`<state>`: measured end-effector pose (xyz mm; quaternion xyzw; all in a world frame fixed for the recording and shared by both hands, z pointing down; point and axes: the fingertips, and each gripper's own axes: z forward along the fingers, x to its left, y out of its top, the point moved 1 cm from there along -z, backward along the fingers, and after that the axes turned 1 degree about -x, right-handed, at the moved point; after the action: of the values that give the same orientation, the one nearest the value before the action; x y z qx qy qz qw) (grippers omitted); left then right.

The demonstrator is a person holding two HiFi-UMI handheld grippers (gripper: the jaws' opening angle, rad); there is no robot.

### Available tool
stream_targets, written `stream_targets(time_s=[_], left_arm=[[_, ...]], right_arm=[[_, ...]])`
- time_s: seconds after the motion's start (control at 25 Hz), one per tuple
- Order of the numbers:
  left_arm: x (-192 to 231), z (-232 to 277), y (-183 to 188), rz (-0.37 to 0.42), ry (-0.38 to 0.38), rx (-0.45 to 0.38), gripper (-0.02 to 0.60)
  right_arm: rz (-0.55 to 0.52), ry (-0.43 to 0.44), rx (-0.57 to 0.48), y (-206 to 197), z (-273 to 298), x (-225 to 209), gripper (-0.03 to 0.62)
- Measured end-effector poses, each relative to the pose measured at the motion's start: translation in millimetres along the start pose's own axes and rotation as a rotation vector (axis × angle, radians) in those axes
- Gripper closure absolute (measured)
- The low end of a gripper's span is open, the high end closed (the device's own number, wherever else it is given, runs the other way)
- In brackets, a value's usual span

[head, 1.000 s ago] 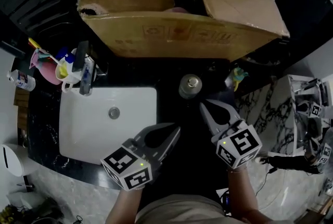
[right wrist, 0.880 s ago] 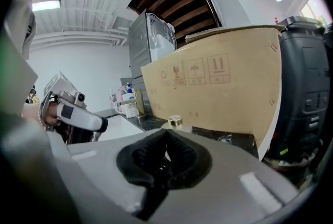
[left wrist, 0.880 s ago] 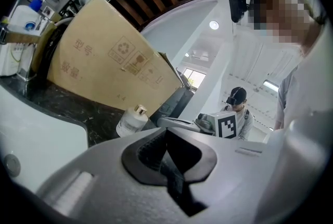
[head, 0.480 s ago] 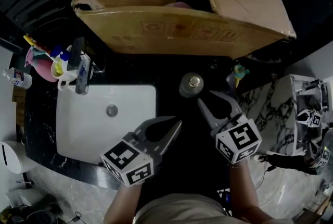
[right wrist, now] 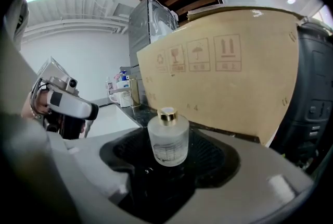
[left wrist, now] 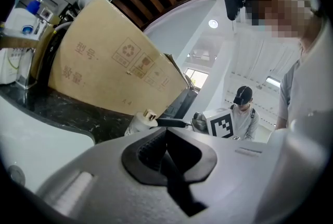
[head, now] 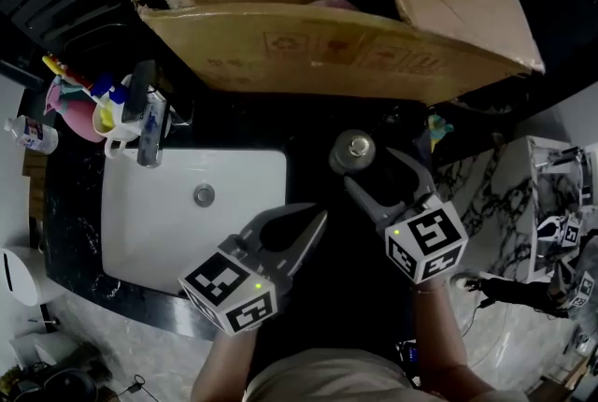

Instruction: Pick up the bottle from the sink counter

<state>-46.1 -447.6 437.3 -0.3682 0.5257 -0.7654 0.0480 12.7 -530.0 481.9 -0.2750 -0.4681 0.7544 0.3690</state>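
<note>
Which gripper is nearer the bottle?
Right. The right gripper has just been opening its fingers, with the bottle at their tips, untouched. The left gripper, shut, hangs by the sink, farther off.

Obstacle: cardboard box, 12 o'clock of bottle, just behind it.
Obstacle: small teal item, 2 o'clock, near.
Free: black counter, 9 o'clock, up to sink.

Left gripper: jaws together, nothing in them, pointing near level. Right gripper: jaws have just been opening and now stand wide apart, tipped slightly downward. The bottle stands in the gap between them, pads not touching it. Left forearm and right forearm enter from the bottom edge. Grippers are side by side, apart, the right one further forward.
</note>
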Motion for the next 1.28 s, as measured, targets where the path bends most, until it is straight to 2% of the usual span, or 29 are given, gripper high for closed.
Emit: stream_targets(time_s=[0.96,1.28], left_arm=[[10,-2,-1,-0.017,0.031,-0.015,0.574],[12,-2,-2,-0.019,0.037,-0.016,0.574]], right_arm=[[-0.088,0.081,0.159,-14,57,0,0.269],[-0.132,0.077,0.193,-15,64,0,0.269]])
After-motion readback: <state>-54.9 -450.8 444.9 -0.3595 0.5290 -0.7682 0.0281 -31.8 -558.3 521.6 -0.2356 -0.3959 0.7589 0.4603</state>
